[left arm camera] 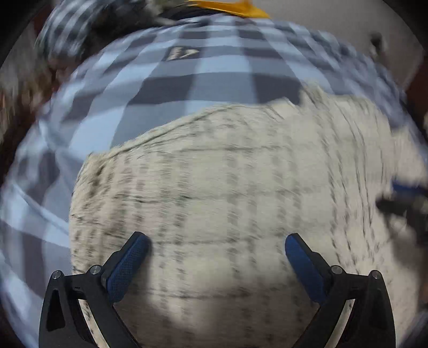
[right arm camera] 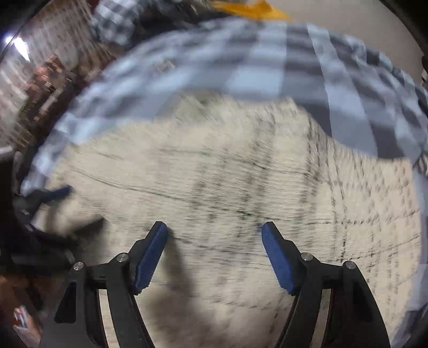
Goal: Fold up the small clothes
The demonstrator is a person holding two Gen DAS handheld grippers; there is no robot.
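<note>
A cream garment with thin dark grid lines [left arm camera: 227, 192] lies spread on a grey-and-white checked cover [left arm camera: 222, 69]. My left gripper [left arm camera: 216, 241] hovers open over the garment's near part, empty. In the right wrist view the same garment [right arm camera: 240, 182] fills the middle, and my right gripper [right arm camera: 214, 230] hovers open over it, empty. The right gripper shows blurred at the right edge of the left wrist view [left arm camera: 406, 195]. The left gripper shows blurred at the left edge of the right wrist view [right arm camera: 50, 195]. Both views are motion-blurred.
The checked cover [right arm camera: 267, 61] extends beyond the garment on all far sides. An orange cloth [left arm camera: 235, 8] lies at the far edge, also seen in the right wrist view [right arm camera: 254, 10]. A dark heap of checked fabric [left arm camera: 80, 24] sits far left.
</note>
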